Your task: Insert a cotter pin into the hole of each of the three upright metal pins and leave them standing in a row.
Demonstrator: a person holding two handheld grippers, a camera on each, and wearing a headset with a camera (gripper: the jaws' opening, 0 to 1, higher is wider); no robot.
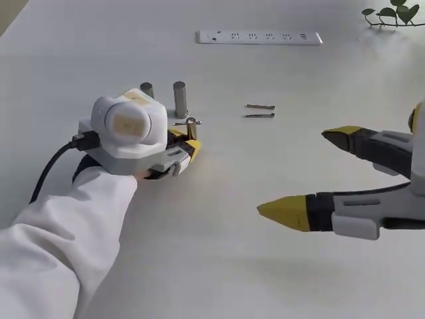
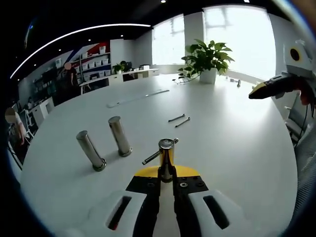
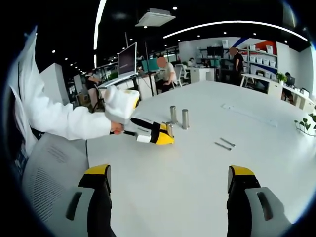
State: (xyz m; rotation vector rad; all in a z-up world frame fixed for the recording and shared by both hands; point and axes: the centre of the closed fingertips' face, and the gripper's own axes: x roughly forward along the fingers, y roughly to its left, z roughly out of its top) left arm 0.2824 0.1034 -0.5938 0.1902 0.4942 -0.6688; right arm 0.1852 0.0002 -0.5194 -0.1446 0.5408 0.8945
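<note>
My left gripper is shut on an upright metal pin that carries a cotter pin through its hole. Two more upright metal pins stand just beyond it on the white table, also seen as the taller pin and the shorter one. Two loose cotter pins lie side by side to the right. My right gripper hangs open over the table at the right, holding nothing.
A white power strip lies at the table's far edge. A potted plant stands at the far corner, its leaves reaching in. A person's white sleeve runs along the near left, with a black cable.
</note>
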